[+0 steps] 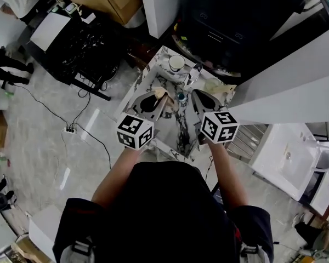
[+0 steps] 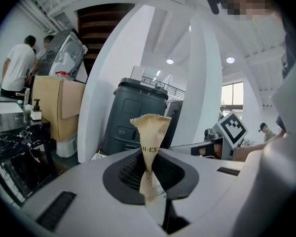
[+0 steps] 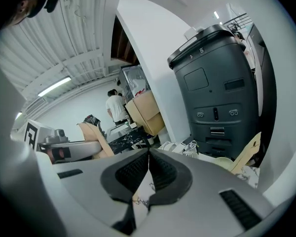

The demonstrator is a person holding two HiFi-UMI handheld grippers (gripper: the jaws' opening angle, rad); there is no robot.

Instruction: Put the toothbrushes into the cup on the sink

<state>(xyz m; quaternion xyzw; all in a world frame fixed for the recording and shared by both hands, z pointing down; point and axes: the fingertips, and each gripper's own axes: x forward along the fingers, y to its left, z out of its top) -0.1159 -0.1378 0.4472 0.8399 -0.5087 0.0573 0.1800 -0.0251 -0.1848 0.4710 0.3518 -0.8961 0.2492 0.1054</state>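
Note:
My left gripper (image 2: pixel 149 154) is shut on a tan paper toothbrush packet (image 2: pixel 149 132) that stands upright out of the jaws, crimped end up. In the head view that gripper (image 1: pixel 151 102) and its packet (image 1: pixel 160 93) hover over the marble sink counter (image 1: pixel 181 130). The white cup (image 1: pixel 176 63) stands at the counter's far end, beyond both grippers. My right gripper (image 3: pixel 149 157) is shut with nothing between its pads, and it hangs level with the left one (image 1: pixel 200 97). Another tan packet (image 3: pixel 247 154) lies at the counter's right.
A dark grey bin (image 3: pixel 214 88) stands right behind the counter beside a white column (image 2: pixel 202 83). Cardboard boxes (image 2: pixel 56 102) and standing people (image 2: pixel 17 65) are at the back left. Cables (image 1: pixel 71 127) run over the floor at left. A white basin (image 1: pixel 288 158) sits at right.

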